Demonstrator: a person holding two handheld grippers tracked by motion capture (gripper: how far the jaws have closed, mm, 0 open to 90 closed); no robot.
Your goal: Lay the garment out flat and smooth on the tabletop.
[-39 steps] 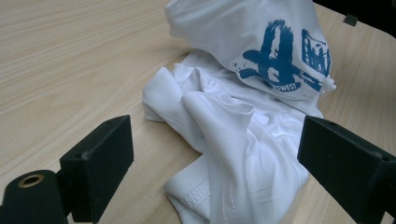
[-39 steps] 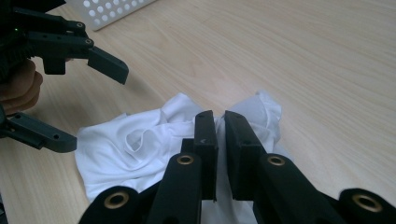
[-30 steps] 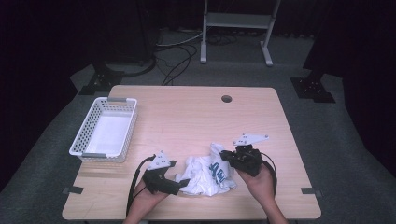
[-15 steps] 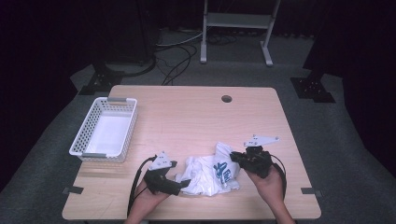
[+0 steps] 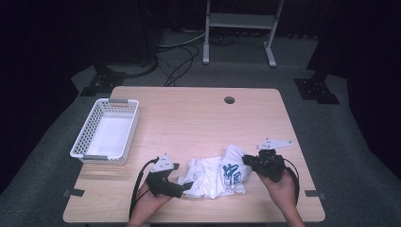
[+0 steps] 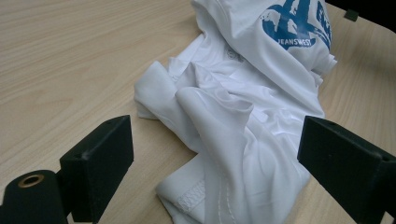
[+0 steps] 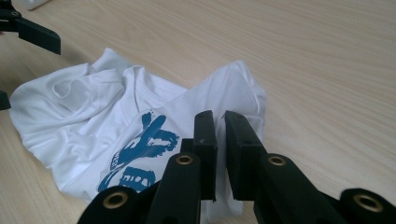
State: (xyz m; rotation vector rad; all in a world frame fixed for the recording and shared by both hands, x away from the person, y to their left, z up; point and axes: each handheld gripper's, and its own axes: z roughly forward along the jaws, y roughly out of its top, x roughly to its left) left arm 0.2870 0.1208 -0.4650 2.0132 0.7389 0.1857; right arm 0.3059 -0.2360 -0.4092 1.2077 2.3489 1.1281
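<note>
A crumpled white T-shirt (image 5: pixel 213 177) with a blue print lies near the table's front edge. My left gripper (image 5: pixel 187 187) is at its left end, open. In the left gripper view the wide-apart jaws of the left gripper (image 6: pixel 219 168) straddle a fold and hem of the shirt (image 6: pixel 243 107) without touching it. My right gripper (image 5: pixel 246 161) is at the shirt's right end. In the right gripper view the right gripper (image 7: pixel 220 140) is shut on an edge of the shirt (image 7: pixel 93 116) beside the blue print. The left gripper's jaw (image 7: pixel 32 30) shows at the top left there.
A white plastic basket (image 5: pixel 132 127) stands empty at the left side of the wooden table (image 5: pixel 198 118). A round cable hole (image 5: pixel 229 100) sits near the far edge. Bare wood lies behind the shirt. Dark floor, cables and stands surround the table.
My right gripper has moved to the right, pulling the printed part of the shirt out with it. The left gripper has stayed in place.
</note>
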